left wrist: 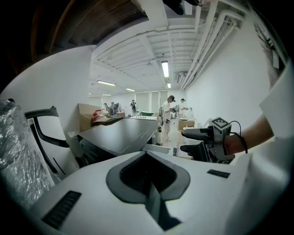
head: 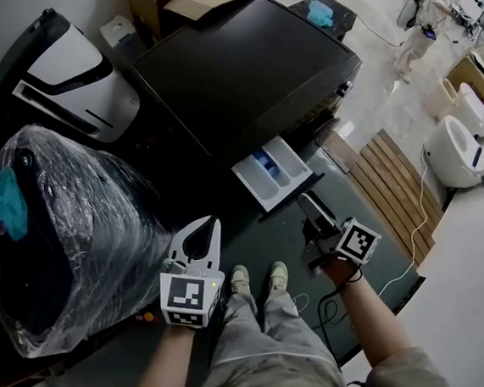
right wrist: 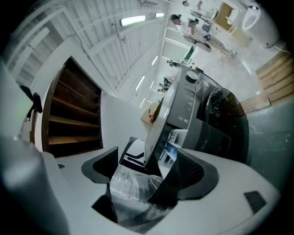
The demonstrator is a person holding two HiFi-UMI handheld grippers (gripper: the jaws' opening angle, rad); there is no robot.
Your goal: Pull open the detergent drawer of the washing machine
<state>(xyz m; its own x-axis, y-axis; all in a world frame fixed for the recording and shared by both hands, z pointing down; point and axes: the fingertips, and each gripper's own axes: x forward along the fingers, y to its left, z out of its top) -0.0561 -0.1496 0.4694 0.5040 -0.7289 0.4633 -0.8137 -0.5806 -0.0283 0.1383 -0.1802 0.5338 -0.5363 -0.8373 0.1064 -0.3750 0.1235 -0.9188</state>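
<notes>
Now, drawer: the detergent drawer [head: 274, 173] sticks out from the front of the washing machine [head: 239, 70], its white tray and blue compartment open to view from above.
Stage: the pull looks done or very nearly done; I cannot tell whether any travel is left.
Right gripper: the right gripper [head: 311, 203] is released, jaws apart with nothing between them. It hangs just in front of the drawer's outer edge, near it but not touching, and points toward it.
Left gripper: the left gripper [head: 211, 225] is clenched on nothing, tips together, and held low, well apart from the drawer.
If more pull is needed: close the right gripper on the middle of the drawer's front lip, not a corner, so that the tray does not twist.
Direction: draw straight back along the line of the drawer, level, without lifting or pressing down.
Force: gentle and steady; stop at the first firm resistance.
Risk: a tug off to one side could jam the tray or pull it right out.
Left side: keep it clear of the plastic-wrapped bundle [head: 67, 231].
</notes>
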